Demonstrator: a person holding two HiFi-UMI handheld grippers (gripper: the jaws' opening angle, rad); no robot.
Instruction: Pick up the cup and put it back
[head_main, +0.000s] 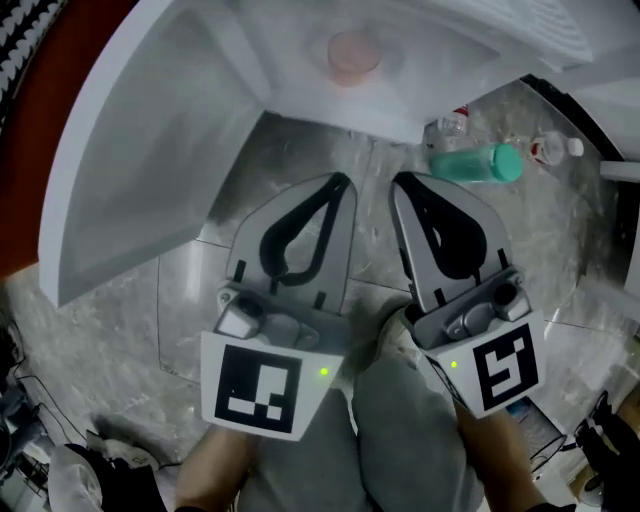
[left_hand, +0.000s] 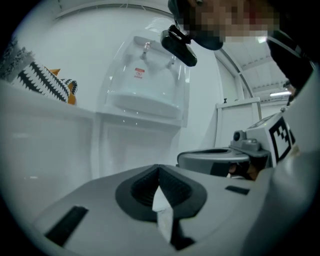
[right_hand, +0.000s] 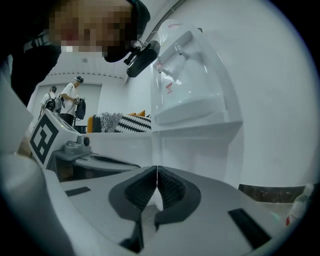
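Gleaming marble floor (head_main: 130, 330), cup (head_main: 353, 55) on shelf (head_main: 450, 95)

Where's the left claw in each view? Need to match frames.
Head view: left claw is lower left of centre, shut, its tips pointing toward the white unit.
Left gripper view: the same claw fills the bottom centre, shut.
Right gripper view: it sits at the left edge, seen side-on, with its marker cube showing.
Shared landmark: the white unit ahead appears in all three.

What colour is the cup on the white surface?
Pale pink. The cup shows best in the head view.
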